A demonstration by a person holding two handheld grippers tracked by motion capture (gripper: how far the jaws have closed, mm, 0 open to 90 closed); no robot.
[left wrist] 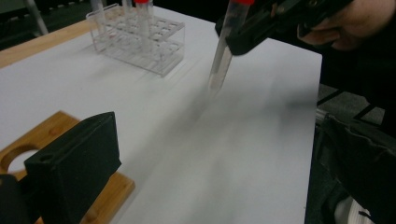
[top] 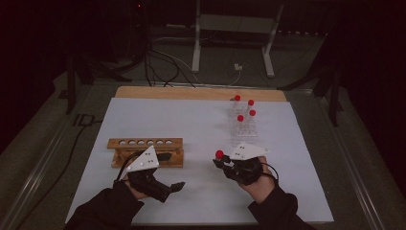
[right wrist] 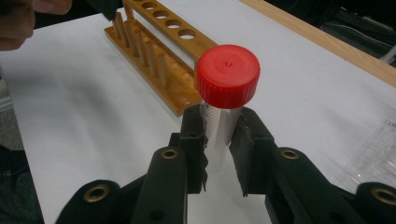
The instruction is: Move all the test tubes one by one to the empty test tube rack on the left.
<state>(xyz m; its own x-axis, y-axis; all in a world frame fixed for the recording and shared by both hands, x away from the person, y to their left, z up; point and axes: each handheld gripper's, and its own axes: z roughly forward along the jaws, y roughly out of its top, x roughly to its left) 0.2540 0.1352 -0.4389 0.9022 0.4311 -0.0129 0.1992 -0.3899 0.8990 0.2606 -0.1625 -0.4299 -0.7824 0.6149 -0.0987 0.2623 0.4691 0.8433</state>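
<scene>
Both sleeves (top: 103, 211) dark; each black tool — left tool (top: 178, 185), right tool (top: 219, 162) — tops a pale three-cornered plate with small dark screws, brass-ringed holes along the jaws, thin black cable trailing.

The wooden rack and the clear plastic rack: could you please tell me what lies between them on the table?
Nothing rests there: in the high view, bare white tabletop runs from the wooden rack to the clear plastic rack.

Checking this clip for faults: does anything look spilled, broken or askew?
Nothing stands out. The right gripper holds a red-capped tube near its top, clear of the table; the wooden rack and clear rack stand upright.
</scene>
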